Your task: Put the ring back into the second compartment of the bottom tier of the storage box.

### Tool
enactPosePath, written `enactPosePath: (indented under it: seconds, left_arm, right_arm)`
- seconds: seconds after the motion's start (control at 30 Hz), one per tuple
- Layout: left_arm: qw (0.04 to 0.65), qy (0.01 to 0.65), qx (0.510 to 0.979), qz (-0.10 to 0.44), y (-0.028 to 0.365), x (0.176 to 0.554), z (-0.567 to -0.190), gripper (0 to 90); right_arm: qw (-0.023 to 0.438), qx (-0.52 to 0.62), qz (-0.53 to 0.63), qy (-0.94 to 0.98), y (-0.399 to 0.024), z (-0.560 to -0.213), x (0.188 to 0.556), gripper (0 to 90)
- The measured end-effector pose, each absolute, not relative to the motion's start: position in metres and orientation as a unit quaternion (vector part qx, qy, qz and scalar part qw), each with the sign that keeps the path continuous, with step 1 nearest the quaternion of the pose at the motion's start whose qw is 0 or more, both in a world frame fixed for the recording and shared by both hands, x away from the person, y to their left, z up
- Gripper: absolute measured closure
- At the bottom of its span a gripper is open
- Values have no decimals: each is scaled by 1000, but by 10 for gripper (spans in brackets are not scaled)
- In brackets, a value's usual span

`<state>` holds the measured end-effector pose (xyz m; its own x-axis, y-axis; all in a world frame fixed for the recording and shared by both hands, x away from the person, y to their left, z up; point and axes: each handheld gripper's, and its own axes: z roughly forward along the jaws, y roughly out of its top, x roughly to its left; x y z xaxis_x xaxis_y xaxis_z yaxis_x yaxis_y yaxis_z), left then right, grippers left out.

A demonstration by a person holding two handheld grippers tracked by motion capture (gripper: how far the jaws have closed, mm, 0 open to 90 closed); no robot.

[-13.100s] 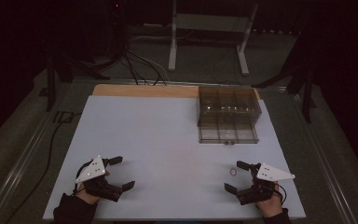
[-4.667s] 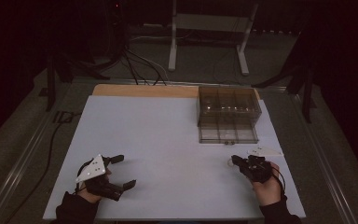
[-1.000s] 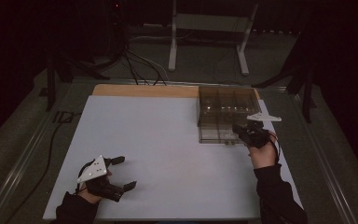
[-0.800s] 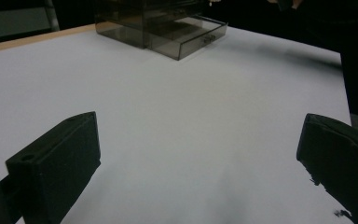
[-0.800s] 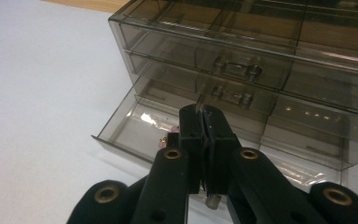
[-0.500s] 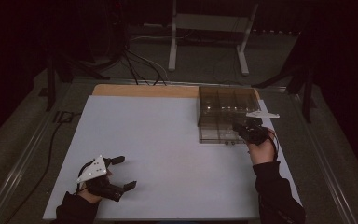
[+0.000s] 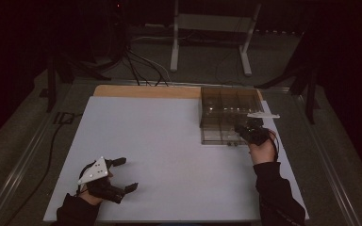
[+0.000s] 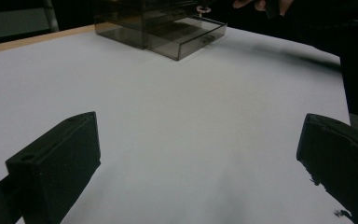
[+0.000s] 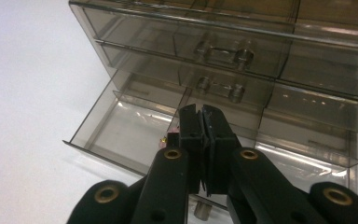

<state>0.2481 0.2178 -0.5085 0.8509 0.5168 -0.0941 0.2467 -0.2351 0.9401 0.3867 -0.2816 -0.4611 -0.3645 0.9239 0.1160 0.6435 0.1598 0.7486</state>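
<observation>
A smoky clear drawer unit (image 7: pixel 231 101) stands at the table's back right, and its bottom drawer (image 7: pixel 219 136) is pulled out. My right gripper (image 7: pixel 242 129) hovers over that open drawer (image 9: pixel 121 126) with its jaws pressed together (image 9: pixel 202 112). They pinch a small pale ring (image 8: pixel 203 9), of which a pinkish edge (image 9: pixel 175 127) peeks out beside the left jaw. My left gripper (image 7: pixel 122 174) rests at the table's front left, open with nothing between its jaws (image 8: pixel 200 140).
The white tabletop (image 7: pixel 160 141) stretches between the two hands. Two shut drawers with small knobs (image 9: pixel 219 51) sit above the open one. Behind the table are a metal stand (image 7: pixel 212 28) and cables (image 7: pixel 141 66) on the floor.
The ring that lay on the table by my right gripper was picked up. My right gripper carried it from the front right to the open drawer. The left gripper stayed put.
</observation>
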Motion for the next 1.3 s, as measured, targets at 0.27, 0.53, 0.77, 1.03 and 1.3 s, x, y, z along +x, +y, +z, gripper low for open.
enactPosePath:
  seconds: [0.27, 0.53, 0.77, 1.03, 1.3]
  left_arm:
    - [566, 244, 778, 118, 218, 247, -509, 6]
    - [566, 243, 778, 118, 217, 247, -508, 6]
    - [566, 244, 778, 119, 217, 247, -508, 6]
    - [565, 244, 779, 120, 217, 247, -509, 6]
    - [565, 245, 779, 119, 217, 248, -509, 6]
  right_arm:
    - [182, 542, 364, 735, -283, -471, 392, 878]
    - [179, 550, 356, 734, -286, -479, 397, 878]
    - [174, 556, 349, 735, -285, -488, 400, 878]
    - [173, 556, 339, 739, -283, -492, 402, 877]
    - [176, 557, 334, 740, -283, -494, 404, 877]
